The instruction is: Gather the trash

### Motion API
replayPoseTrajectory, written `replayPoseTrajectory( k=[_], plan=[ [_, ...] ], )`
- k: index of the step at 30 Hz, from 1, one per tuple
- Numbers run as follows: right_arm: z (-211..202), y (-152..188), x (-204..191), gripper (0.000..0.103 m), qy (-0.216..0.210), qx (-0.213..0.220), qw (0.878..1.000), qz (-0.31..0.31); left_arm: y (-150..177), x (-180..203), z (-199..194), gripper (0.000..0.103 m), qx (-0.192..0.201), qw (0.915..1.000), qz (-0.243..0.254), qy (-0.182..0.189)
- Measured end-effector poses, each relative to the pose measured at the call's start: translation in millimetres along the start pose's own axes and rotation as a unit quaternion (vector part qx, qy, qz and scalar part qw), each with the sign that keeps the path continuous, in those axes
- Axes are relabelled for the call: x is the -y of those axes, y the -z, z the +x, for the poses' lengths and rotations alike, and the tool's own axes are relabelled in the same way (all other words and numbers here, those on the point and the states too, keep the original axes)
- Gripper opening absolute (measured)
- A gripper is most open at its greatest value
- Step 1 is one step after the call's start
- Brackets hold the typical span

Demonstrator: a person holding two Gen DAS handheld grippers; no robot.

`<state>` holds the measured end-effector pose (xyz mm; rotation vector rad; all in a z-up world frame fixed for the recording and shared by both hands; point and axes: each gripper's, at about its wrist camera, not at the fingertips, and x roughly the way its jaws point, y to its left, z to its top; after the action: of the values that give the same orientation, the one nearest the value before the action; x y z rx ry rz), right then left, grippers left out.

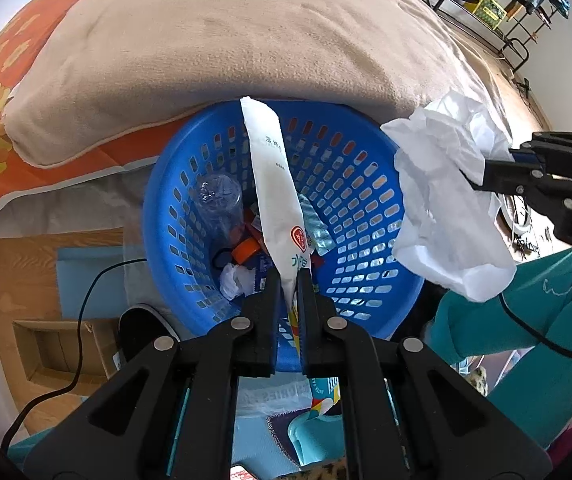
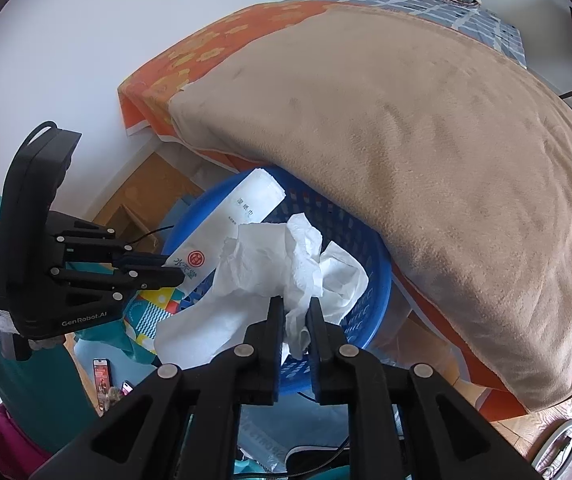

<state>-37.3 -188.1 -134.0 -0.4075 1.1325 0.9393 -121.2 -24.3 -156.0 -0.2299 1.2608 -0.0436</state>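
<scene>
Closest in on the left wrist view, the left gripper (image 1: pixel 288 276) is clamped on the lower end of a long white wet-wipe packet (image 1: pixel 274 184), the two fingers pinched tight against it on either side. The packet is held tilted up over the blue basket (image 1: pixel 366 208), its far end reaching the back rim right by the blanket.

On the right wrist view, the right gripper (image 2: pixel 295 308) is pinched shut on a crumpled white paper towel (image 2: pixel 270 276), a fold of it squeezed between the fingers. The wad is being held above the near side of the basket (image 2: pixel 370 292), and from the left camera it can be seen hanging just off the basket's right rim (image 1: pixel 446 208), so not inside.

Down in the basket, a clear plastic bottle (image 1: pixel 218 204) is lying against the left wall, with an orange cap (image 1: pixel 246 250), a small white tissue ball (image 1: pixel 234 284) and a silvery blister pack (image 1: pixel 318 228) piled at the bottom. Some other wrappers are in there too, but they can't really be made out.

Behind all that, a tan blanket (image 2: pixel 426 152) is draped over an orange flowered sheet (image 2: pixel 206 52) on the bed, and the basket is tucked right up against the bed's edge. A black cable (image 1: pixel 86 288) is trailed across the wooden floor to the left.
</scene>
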Motion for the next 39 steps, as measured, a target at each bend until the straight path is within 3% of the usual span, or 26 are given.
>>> replayPoseTrajectory(
  k=[2, 5, 6, 11, 14, 24, 29, 39],
  plan=[
    [1.6, -1.1, -1.1, 0.014, -0.001, 0.000, 1.000, -0.001, 0.1, 0.9, -1.1, 0.005, 0.002, 1.0000, -0.004, -0.001],
    [-0.8, -0.7, -1.5, 0.039, 0.001, 0.007, 1.000, -0.002, -1.9, 1.6, 0.1, 0.007, 0.003, 0.9999, -0.008, -0.006],
    [-1.2, -1.3, -1.7, 0.043, 0.001, 0.009, 1.000, -0.002, -1.7, 1.3, 0.1, 0.008, 0.000, 0.9999, -0.010, -0.008],
    [-0.6, -2.3, -0.1, 0.055, 0.009, 0.010, 1.000, 0.003, -2.5, -0.6, -3.0, 0.036, 0.004, 0.9998, -0.019, -0.007],
    [-0.6, -3.0, 2.7, 0.057, 0.009, 0.010, 1.000, 0.009, -3.0, -0.3, -7.3, 0.036, 0.015, 0.9996, -0.023, -0.007],
    [-6.6, -0.4, 7.9, 0.074, 0.017, 0.024, 0.999, 0.013, -3.9, 2.9, -17.3, 0.036, 0.051, 0.9969, -0.057, -0.016],
    [-10.9, -2.3, 12.5, 0.076, 0.030, 0.034, 0.999, 0.023, -6.1, 5.6, -26.0, 0.036, 0.075, 0.9949, -0.066, -0.014],
    [-47.2, -9.6, 20.8, 0.083, 0.066, 0.103, 0.991, 0.048, -21.2, 6.8, -58.9, 0.037, 0.128, 0.9898, -0.062, -0.003]
  ],
)
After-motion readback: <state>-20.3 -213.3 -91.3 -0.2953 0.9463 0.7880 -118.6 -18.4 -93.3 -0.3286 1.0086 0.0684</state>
